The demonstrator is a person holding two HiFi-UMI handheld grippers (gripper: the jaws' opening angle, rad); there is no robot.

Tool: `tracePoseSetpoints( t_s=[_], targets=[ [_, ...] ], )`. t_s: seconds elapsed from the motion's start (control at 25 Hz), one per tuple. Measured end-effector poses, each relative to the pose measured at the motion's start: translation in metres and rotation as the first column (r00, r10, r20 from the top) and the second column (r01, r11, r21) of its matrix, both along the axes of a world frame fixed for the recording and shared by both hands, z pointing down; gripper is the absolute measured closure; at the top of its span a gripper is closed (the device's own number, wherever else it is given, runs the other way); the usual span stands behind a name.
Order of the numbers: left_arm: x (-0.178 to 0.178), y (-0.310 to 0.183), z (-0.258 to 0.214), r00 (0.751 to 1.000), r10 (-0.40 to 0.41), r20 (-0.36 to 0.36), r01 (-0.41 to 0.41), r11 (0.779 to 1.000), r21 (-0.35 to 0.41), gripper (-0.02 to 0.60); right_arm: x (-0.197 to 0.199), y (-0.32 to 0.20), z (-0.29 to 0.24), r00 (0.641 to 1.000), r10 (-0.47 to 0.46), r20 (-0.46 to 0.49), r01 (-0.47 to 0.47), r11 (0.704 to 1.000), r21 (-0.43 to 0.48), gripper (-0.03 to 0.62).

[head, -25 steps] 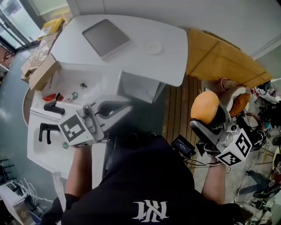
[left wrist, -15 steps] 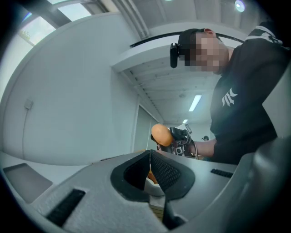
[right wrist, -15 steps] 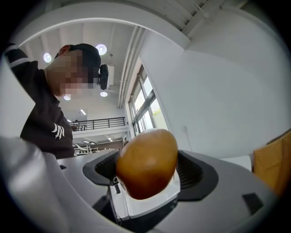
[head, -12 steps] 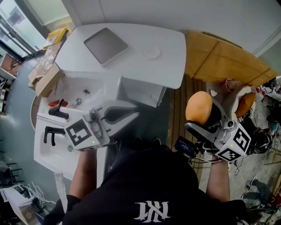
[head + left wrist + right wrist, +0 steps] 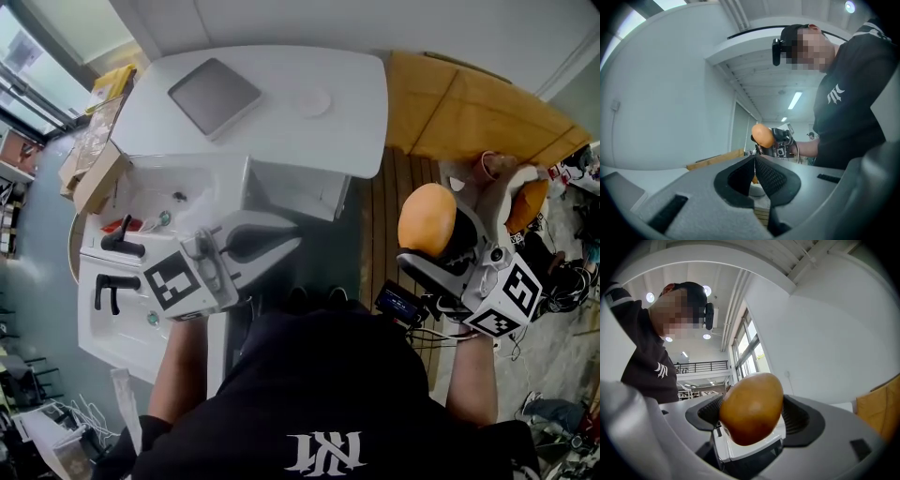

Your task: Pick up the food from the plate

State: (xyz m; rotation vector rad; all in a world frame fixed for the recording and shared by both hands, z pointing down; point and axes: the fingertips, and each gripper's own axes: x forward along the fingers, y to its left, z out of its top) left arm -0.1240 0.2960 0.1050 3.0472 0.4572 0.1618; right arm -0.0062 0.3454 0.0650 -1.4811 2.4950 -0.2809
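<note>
While the white table (image 5: 356, 131) fills the far left of the head view, with a grey tray (image 5: 214, 94) lying on it, the work of the task sits over on the right, clear of the table. The right gripper (image 5: 433, 242) is clamped on the food (image 5: 427, 218), a smooth orange-brown rounded piece that bulges out between both pads in the right gripper view. It is held up in the air above the wooden slats (image 5: 380, 216), touching nothing else, so the pick-up itself looks done and the grip looks firm. The left gripper (image 5: 251, 246) hangs over the near edge of the table with its jaws pressed together on nothing, and seems to have no part in this. A small round plate (image 5: 314, 101) on the far side of the table, right of the tray, looks bare. Just right of the held food a white dish (image 5: 502, 197) with something orange beside or in it shows near the picture's edge. It is too cramped there to tell whether more food waits to be fetched; if so, that is what remains.
</note>
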Motion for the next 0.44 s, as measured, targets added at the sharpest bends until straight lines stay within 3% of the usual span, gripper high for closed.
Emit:
tracePoseSetpoints(
  t_s=[0.44],
  targets=[
    [0.011,0.008,-0.013,0.999,0.038,0.002,-0.038,0.997,0.062,0.575,0.009,0.0,-0.004,1.0,0.004,-0.003,-0.004,1.0,0.014,0.203]
  ],
)
